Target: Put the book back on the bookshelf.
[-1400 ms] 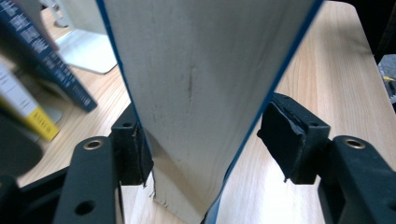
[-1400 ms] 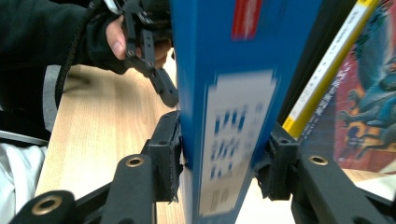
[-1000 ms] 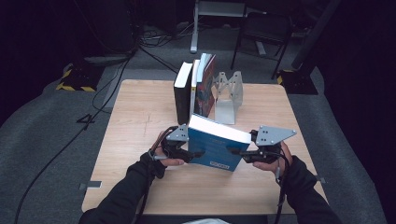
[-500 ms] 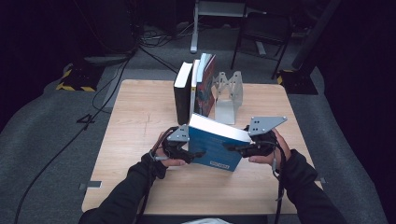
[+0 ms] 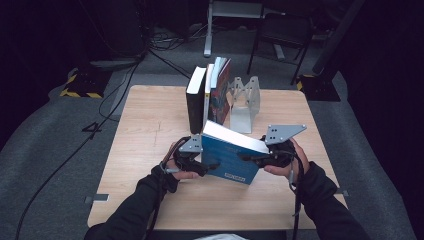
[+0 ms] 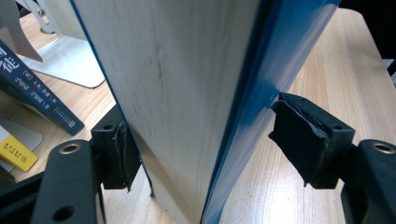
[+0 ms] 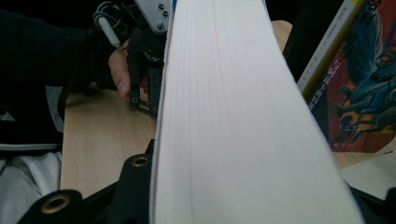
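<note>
Blue book [image 5: 227, 159] stands tilted on the near counter [image 5: 150, 120]. Left hand-held gripper [image 5: 207, 166] straddles it, one pad off the cover. Right hand-held gripper [image 5: 245, 157] clamps its right end.

Three upright books [image 5: 207, 92] stand beside a white metal bookend [image 5: 245, 105] on the light wooden table [image 5: 145, 125].

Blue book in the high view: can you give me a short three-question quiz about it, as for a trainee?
1. True or false: the blue book lies flat on the table.
2. What stands beside the upright books? A) metal bookend B) mug C) lamp
3. Fill in: the left gripper and right gripper are at the book's opposite ____.
Key: 1 false, it is up on edge, tilted; 2 A; 3 ends.
</note>
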Demonstrator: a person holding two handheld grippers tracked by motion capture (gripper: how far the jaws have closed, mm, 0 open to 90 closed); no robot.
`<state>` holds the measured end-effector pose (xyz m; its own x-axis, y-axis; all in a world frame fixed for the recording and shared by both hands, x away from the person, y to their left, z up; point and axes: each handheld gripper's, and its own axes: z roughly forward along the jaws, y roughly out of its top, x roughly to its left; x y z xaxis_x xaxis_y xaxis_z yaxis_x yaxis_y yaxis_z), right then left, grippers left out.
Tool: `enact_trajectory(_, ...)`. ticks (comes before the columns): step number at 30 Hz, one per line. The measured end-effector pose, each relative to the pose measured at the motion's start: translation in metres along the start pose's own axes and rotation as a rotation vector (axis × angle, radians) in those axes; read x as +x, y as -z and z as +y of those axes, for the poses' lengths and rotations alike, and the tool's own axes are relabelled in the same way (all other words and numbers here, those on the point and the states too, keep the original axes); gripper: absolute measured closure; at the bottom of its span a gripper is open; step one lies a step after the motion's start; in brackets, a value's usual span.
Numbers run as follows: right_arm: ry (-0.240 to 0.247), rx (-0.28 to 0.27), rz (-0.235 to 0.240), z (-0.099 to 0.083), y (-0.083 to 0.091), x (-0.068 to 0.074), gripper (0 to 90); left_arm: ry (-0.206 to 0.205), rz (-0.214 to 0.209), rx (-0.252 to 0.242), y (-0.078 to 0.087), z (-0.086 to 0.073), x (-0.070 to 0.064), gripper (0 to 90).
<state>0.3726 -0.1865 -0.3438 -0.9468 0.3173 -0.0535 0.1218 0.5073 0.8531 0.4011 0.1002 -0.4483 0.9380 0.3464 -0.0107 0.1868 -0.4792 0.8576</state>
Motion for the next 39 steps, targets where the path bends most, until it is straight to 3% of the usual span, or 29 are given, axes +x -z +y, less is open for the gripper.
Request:
enact_trajectory(6, -0.003, -0.014, -0.016, -0.002, 0.001, 0.001, 60.2, 0.023, 0.053, 0.040, 0.011, -0.009, 0.001, 28.9)
enact_trajectory(7, -0.004, -0.011, -0.019, -0.002, 0.002, 0.000, 60.2, 0.047, 0.084, 0.054, 0.019, -0.017, 0.001, 28.8)
enact_trajectory(10, -0.016, -0.013, -0.027, -0.003, 0.004, 0.000, 60.3, 0.077, 0.107, 0.062, 0.029, -0.025, 0.001, 26.2)
enact_trajectory(12, -0.022, -0.013, -0.037, -0.004, 0.006, -0.001, 60.3, 0.089, 0.158, 0.095, 0.039, -0.036, -0.002, 24.2)
enact_trajectory(15, -0.027, -0.010, -0.050, -0.005, 0.009, 0.000, 60.4, 0.073, 0.227, 0.137, 0.049, -0.050, -0.009, 23.8)
enact_trajectory(18, -0.033, -0.006, -0.065, -0.006, 0.013, 0.000, 60.4, 0.082, 0.257, 0.225, 0.052, -0.064, -0.017, 22.1)
enact_trajectory(23, -0.047, 0.000, -0.089, -0.007, 0.019, 0.000, 60.4, 0.084, 0.257, 0.288, 0.053, -0.078, -0.028, 19.2)
enact_trajectory(26, -0.053, 0.003, -0.105, -0.008, 0.025, -0.001, 60.4, 0.117, 0.245, 0.279, 0.056, -0.081, -0.029, 19.5)
enact_trajectory(34, -0.078, 0.000, -0.152, -0.014, 0.040, -0.005, 60.5, 0.143, 0.255, 0.310, 0.053, -0.089, -0.027, 19.6)
enact_trajectory(39, -0.088, 0.002, -0.185, -0.018, 0.050, -0.007, 60.5, 0.164, 0.250, 0.299, 0.052, -0.091, -0.024, 18.9)
